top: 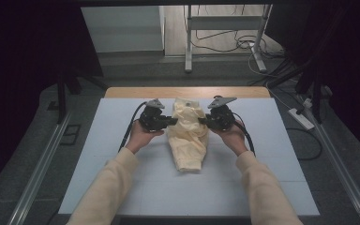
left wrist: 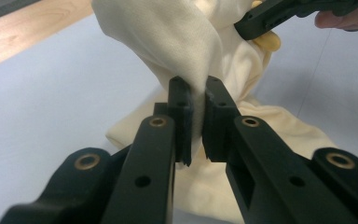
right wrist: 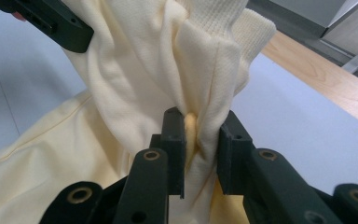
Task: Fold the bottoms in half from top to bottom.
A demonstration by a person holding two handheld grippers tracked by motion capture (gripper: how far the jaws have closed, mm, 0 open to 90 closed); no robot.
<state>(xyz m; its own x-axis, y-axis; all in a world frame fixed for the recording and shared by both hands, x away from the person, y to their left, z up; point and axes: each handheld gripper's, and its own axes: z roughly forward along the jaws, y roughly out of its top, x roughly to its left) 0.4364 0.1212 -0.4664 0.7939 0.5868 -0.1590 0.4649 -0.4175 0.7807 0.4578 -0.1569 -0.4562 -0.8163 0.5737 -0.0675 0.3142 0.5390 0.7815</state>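
- Because it is a soft knit, the cream garment [top: 187, 133] looks light and limp; I judge it will sag and bunch wherever it is unsupported, and thin folds could slide out of a loose pinch.
- Ribbed hems and thick gathered folds seem the surest places to take hold.
- It lies crumpled at the middle of the pale worktop [top: 122, 187], between both hands.
- The left claw [left wrist: 196, 100] is clamped narrow on a thin fold at its left side.
- The right claw [right wrist: 200, 126] pinches a thicker bunch near the ribbed edge, its jaws standing slightly wider.
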